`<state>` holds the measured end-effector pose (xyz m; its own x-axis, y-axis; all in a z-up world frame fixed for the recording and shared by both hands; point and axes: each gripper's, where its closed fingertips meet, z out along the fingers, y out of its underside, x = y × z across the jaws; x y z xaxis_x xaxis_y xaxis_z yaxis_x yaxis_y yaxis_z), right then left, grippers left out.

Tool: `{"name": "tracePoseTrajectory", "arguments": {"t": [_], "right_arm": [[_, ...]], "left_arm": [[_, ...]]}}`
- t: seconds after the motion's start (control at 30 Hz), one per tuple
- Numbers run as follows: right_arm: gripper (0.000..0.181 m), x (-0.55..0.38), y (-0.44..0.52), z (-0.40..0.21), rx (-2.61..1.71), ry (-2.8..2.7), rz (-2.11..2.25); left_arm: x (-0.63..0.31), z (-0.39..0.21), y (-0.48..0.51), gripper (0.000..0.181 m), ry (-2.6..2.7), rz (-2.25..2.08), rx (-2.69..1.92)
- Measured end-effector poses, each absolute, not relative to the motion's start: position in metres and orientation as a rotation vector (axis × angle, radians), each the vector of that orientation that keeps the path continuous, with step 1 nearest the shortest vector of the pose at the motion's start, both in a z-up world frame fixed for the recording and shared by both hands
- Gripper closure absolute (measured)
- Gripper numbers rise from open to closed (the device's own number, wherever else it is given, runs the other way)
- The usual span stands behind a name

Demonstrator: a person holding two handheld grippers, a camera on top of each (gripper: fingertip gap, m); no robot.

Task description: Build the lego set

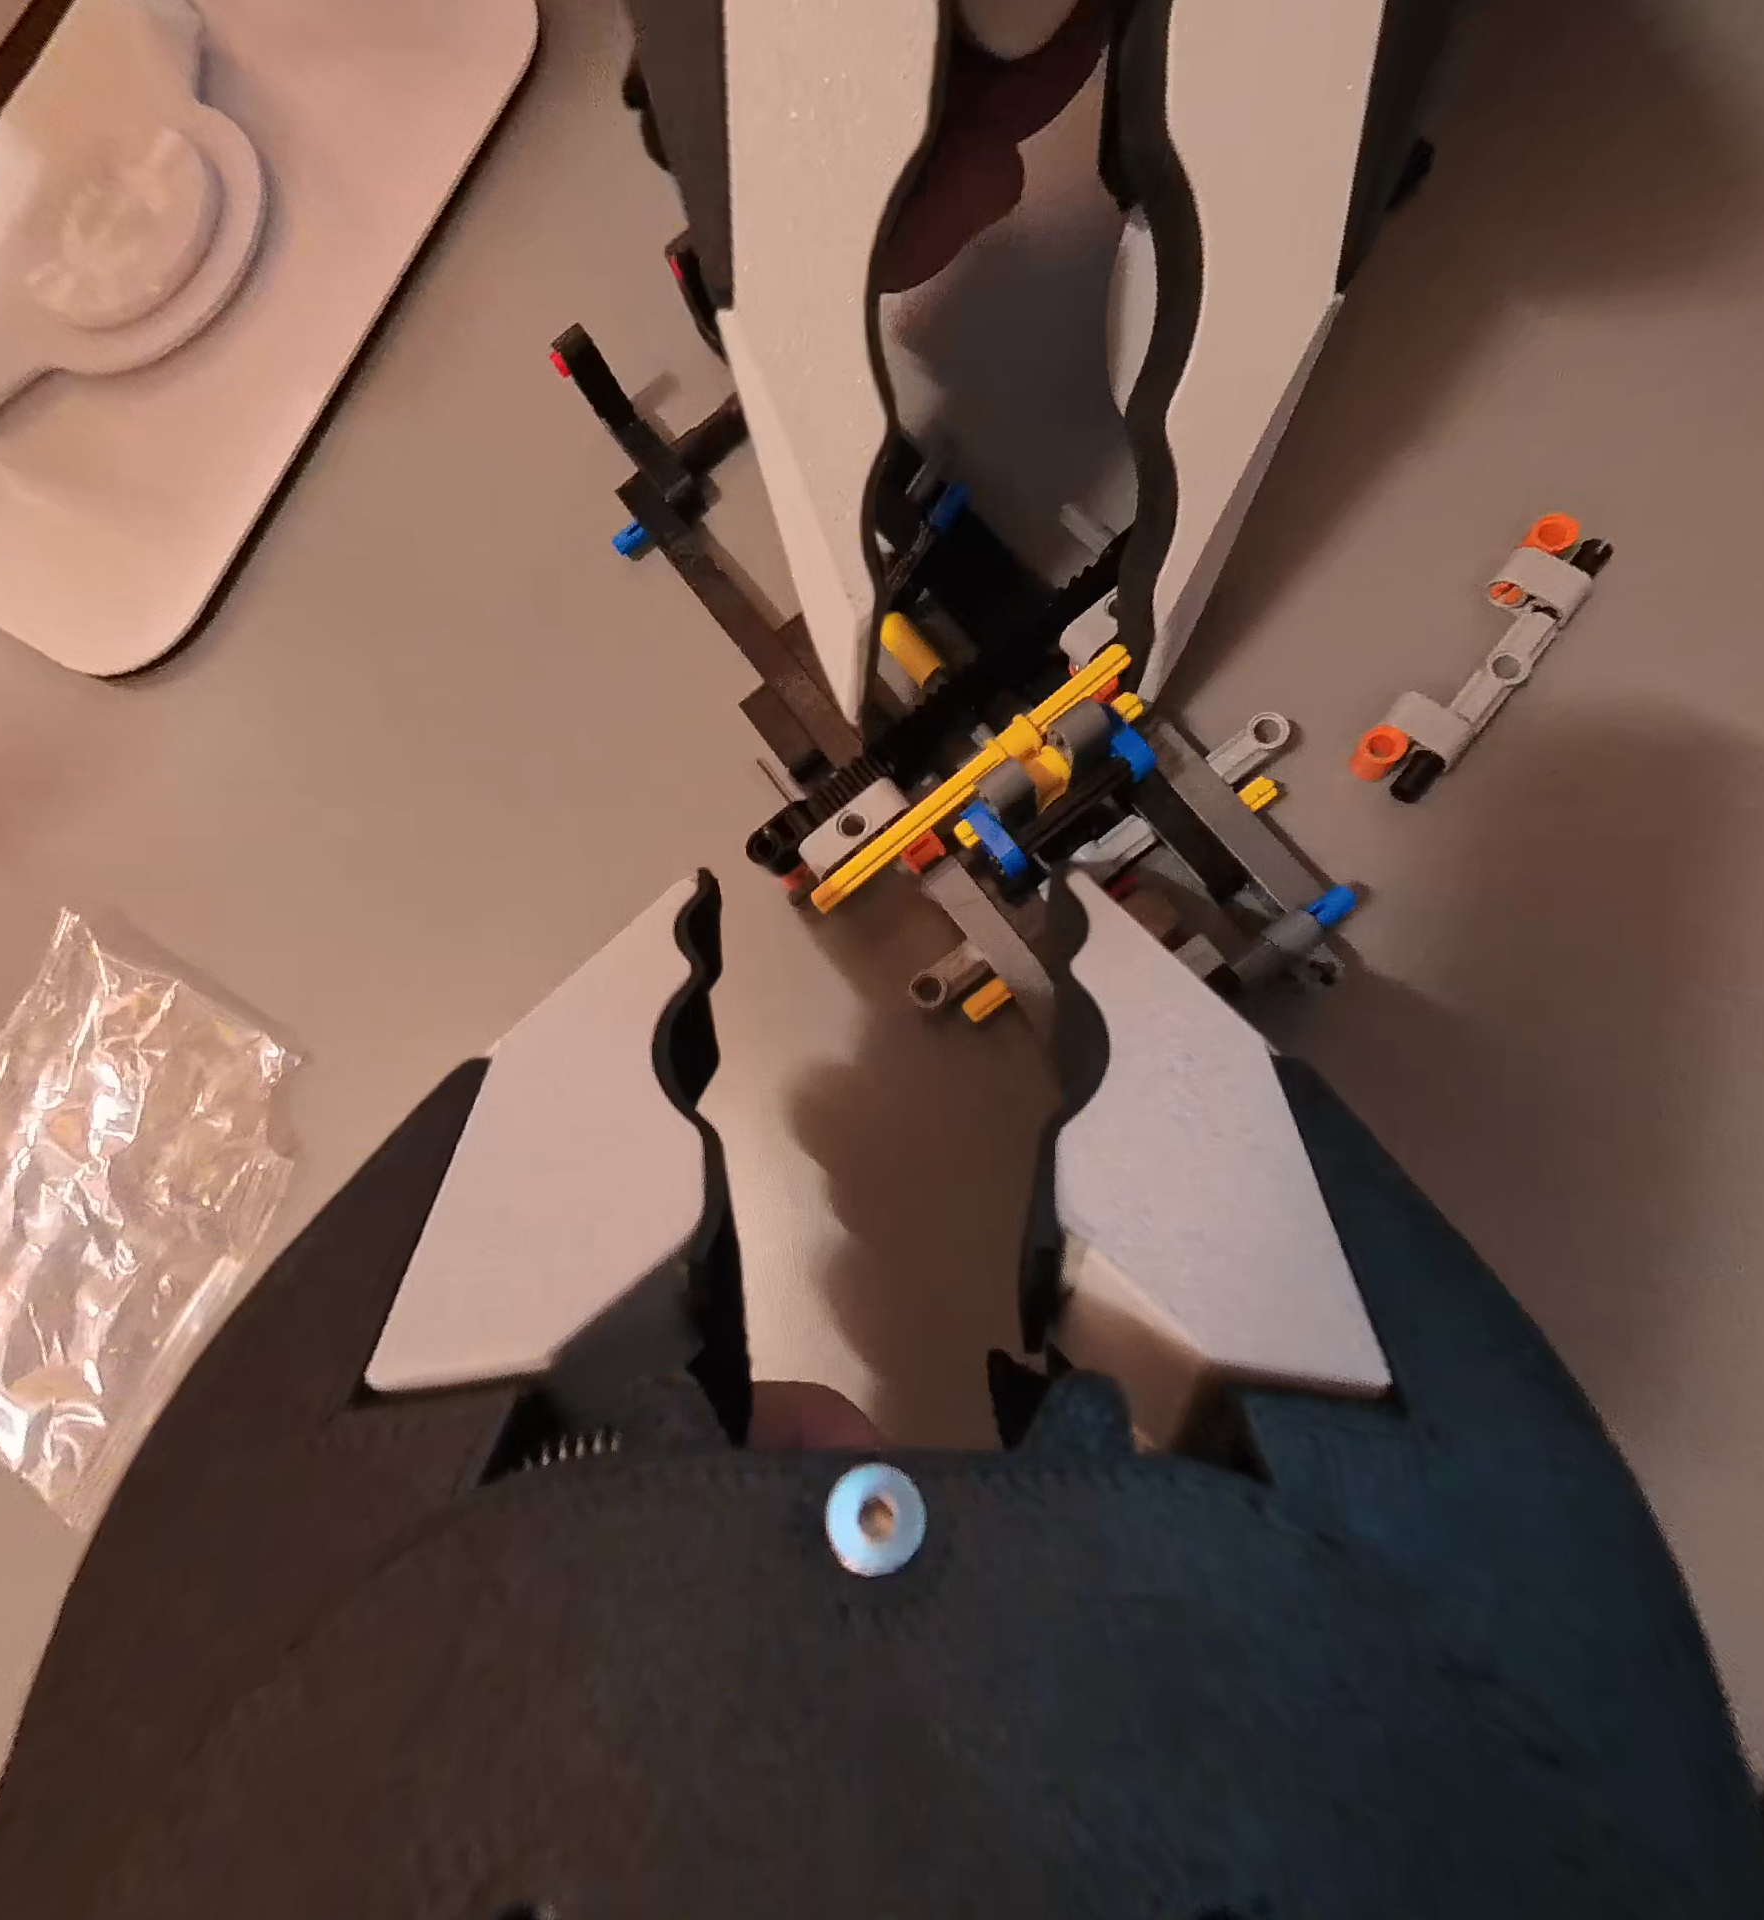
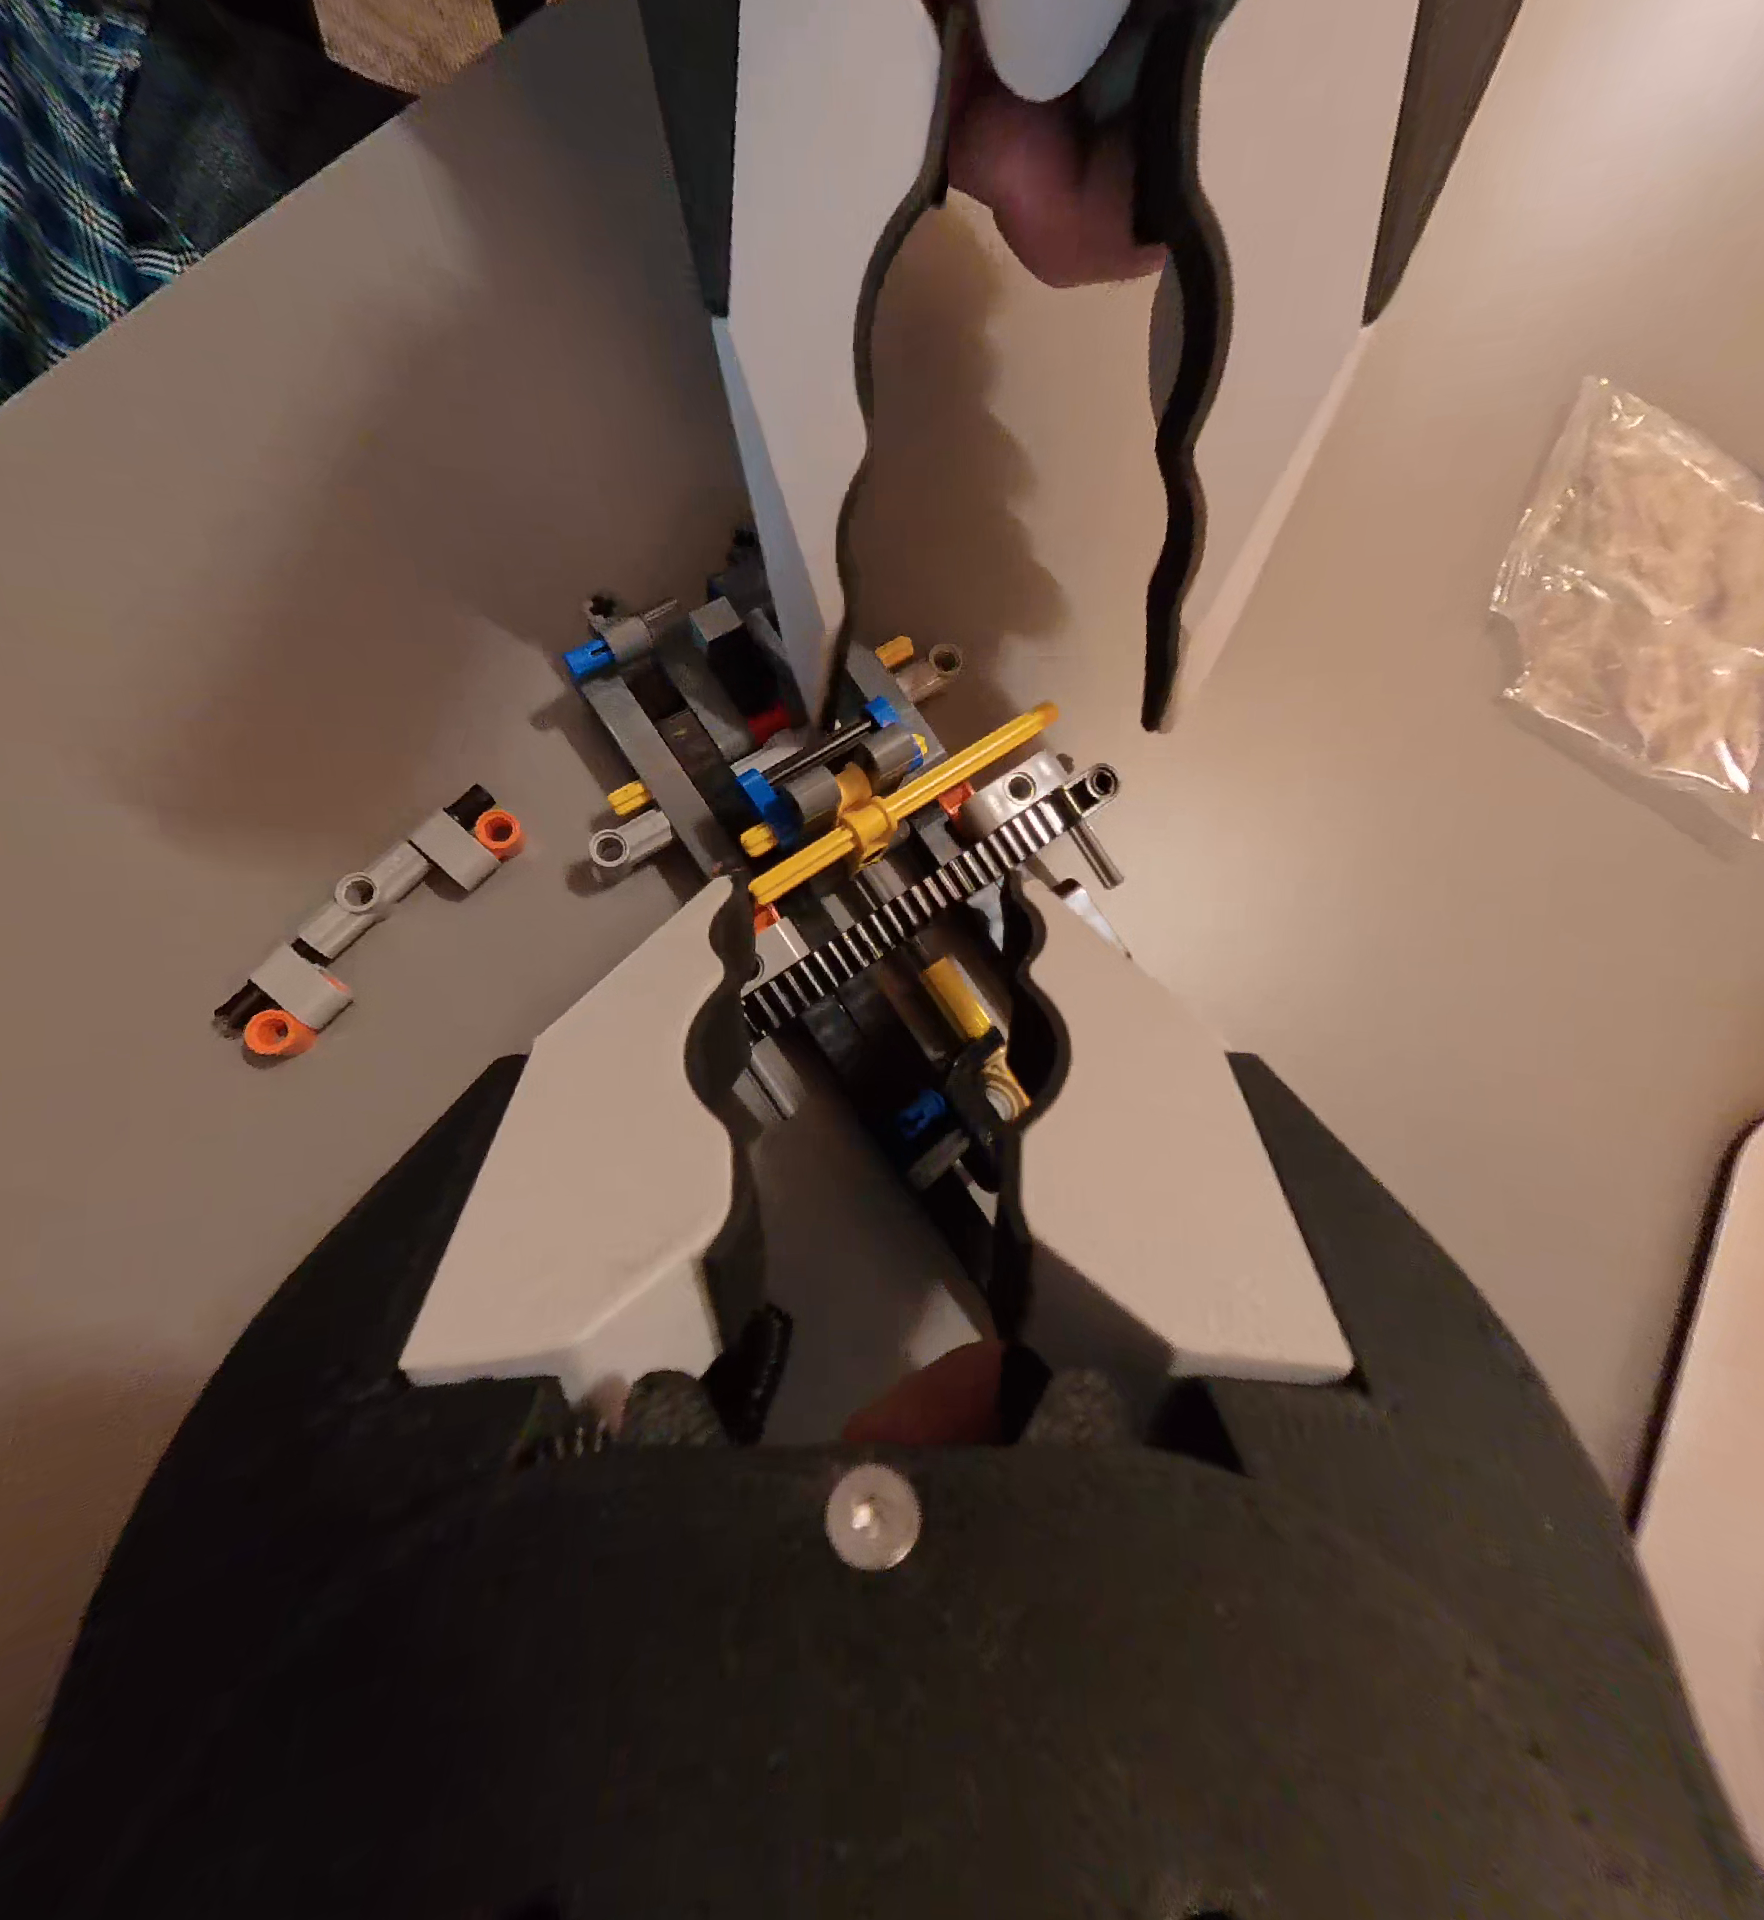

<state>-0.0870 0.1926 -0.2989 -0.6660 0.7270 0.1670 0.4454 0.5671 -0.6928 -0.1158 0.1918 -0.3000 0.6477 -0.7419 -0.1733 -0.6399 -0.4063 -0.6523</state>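
Observation:
The lego assembly (image 1: 1023, 790) lies on the grey table: dark grey beams, blue pins, a long yellow axle (image 1: 961, 790) and a black toothed rack (image 2: 888, 925). My right gripper (image 2: 873, 904) straddles the rack end of the assembly (image 2: 816, 790), with both pads pressed on its sides. In the left wrist view it reaches in from the top (image 1: 1003, 665). My left gripper (image 1: 888, 894) is open and empty at the opposite end, its right finger (image 1: 1075, 935) touching a grey beam. In the right wrist view it comes down from the top (image 2: 997, 717).
A small grey sub-assembly with orange pins (image 1: 1480, 665) lies apart on the table (image 2: 379, 914). A crumpled clear plastic bag (image 1: 99, 1195) (image 2: 1667, 603) lies on the other side. A white moulded tray (image 1: 130, 312) lies farther off. A person's plaid clothing (image 2: 16, 208) shows beyond the table edge. My left and right fingertips are right by each other.

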Motion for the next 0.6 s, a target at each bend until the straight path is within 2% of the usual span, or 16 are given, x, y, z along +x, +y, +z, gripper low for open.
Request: {"name": "tracePoseTrajectory", "arguments": {"t": [0.13,0.27,0.37,0.5,0.6], "right_arm": [[0.138,-0.085,0.195,-0.298,-0.993,-2.345,0.879],[0.146,-0.088,0.192,-0.301,-1.055,-2.318,0.856],[0.145,-0.092,0.192,-0.301,-1.142,-2.262,0.833],[0.145,-0.098,0.188,-0.301,-1.226,-2.189,0.820],[0.145,-0.102,0.185,-0.301,-1.251,-2.159,0.812]], "left_arm": [[-0.118,-0.291,0.187,0.127,1.001,-0.210,-2.164],[-0.103,-0.291,0.176,0.112,0.932,-0.276,-2.188],[-0.113,-0.301,0.182,0.101,0.904,-0.093,-2.218],[-0.115,-0.302,0.184,0.110,0.856,-0.119,-2.232],[-0.116,-0.302,0.185,0.107,0.847,-0.103,-2.238]]}}
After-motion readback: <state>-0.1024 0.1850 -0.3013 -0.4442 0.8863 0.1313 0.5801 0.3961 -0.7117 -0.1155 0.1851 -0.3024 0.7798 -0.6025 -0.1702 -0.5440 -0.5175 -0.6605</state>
